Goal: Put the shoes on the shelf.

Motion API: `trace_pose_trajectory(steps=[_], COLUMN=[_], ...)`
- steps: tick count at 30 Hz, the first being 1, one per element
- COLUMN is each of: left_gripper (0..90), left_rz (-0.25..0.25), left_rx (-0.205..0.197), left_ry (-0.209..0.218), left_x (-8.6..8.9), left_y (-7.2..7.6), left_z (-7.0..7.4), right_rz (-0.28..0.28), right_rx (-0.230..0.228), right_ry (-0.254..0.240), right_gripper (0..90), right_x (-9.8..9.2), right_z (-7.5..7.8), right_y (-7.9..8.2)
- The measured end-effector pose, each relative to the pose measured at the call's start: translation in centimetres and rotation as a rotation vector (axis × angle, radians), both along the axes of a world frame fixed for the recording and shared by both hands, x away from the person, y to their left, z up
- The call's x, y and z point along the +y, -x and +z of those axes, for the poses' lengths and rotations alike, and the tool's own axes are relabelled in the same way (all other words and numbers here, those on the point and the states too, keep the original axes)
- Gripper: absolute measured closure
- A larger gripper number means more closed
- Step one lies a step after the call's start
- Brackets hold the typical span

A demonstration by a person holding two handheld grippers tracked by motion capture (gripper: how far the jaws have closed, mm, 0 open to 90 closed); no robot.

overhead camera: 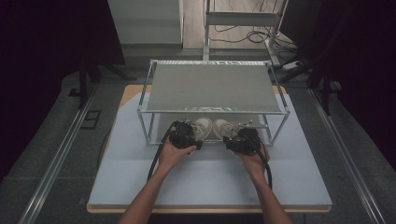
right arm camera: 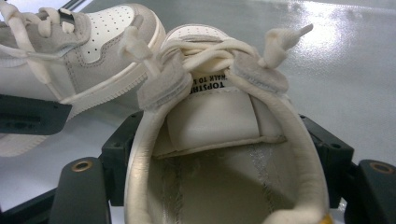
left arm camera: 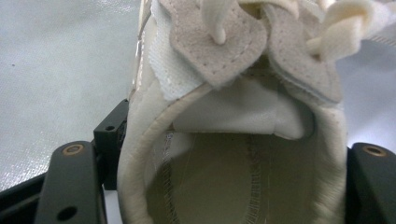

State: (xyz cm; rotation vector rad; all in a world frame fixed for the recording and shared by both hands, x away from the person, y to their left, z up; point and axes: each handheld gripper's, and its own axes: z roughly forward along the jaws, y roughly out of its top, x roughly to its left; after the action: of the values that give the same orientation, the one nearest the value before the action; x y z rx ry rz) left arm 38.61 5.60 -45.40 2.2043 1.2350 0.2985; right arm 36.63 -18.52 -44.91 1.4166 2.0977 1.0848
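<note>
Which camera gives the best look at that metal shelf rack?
The high view: the whole rack shows, top shelf and legs, with both shoes tucked under it. The two gripper views look into the shoes, with the surface beneath them.

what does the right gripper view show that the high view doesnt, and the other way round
Right gripper view alone: the inside of the right shoe, with its padded tongue and printed tongue label, and a black jaw on each side of the heel collar. The left shoe lies beside it, laces visible.

High view alone: the metal shelf rack over the shoes, the white table mat, both forearms, the left gripper, and cables on the floor behind.

Both: the two pale shoes side by side under the rack, and the right gripper at the right shoe.
</note>
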Motion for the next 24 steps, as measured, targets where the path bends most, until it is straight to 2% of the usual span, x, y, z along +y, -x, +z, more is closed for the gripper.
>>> trace_pose_trajectory(steps=[6,7,9,10,13,14,16,17,18,21,22,23,24], left_gripper=[28.3,28.2,28.2,28.2,28.1,28.1,28.0,28.0,27.9,27.8,27.6,27.4,27.2], left_rz=[0.035,0.051,0.084,0.093,0.069,0.083,0.079,0.057,0.200,0.130,0.139,0.187,0.145], left_rx=[0.019,0.015,0.034,0.028,0.013,0.019,0.018,0.013,0.064,0.036,0.042,0.050,0.072], left_ry=[0.004,0.014,0.021,0.025,-0.018,0.007,-0.007,-0.021,0.120,0.078,0.084,0.090,0.063], left_x=[-0.7,-0.9,-1.2,-1.3,-1.2,-1.4,-1.5,-1.4,-2.8,-2.3,-2.4,-2.7,-2.4], left_y=[-0.4,-0.4,-0.4,-0.6,-1.1,-1.1,-1.4,-1.6,-1.0,-1.8,-1.8,-1.7,-1.8], left_z=[-0.3,-0.4,-0.3,-0.3,-0.1,-0.1,0.0,0.0,-0.3,-0.7,-0.9,-1.1,-1.0], right_rz=[-0.038,-0.043,-0.049,-0.056,-0.069,-0.076,-0.093,-0.087,-0.088,-0.098,-0.100,-0.099,-0.098], right_rx=[0.000,0.000,-0.001,-0.003,-0.007,-0.009,-0.008,-0.026,-0.030,-0.017,-0.015,-0.011,-0.003], right_ry=[-0.004,-0.003,-0.005,-0.007,-0.007,-0.008,-0.011,0.005,0.011,0.006,0.010,0.017,0.023], right_gripper=[28.4,28.4,28.4,28.4,28.3,28.3,28.2,28.2,28.1,27.9,27.8,27.7,27.6], right_x=[0.3,0.4,0.5,0.6,0.8,0.9,1.1,1.1,1.1,1.3,1.4,1.5,1.6], right_z=[-0.5,-0.6,-0.7,-0.8,-0.9,-0.9,-0.9,-1.0,-1.1,-1.4,-1.5,-1.7,-1.9], right_y=[-0.5,-0.6,-0.7,-0.7,-0.8,-0.9,-1.0,-1.1,-1.2,-1.5,-1.6,-1.6,-1.7])
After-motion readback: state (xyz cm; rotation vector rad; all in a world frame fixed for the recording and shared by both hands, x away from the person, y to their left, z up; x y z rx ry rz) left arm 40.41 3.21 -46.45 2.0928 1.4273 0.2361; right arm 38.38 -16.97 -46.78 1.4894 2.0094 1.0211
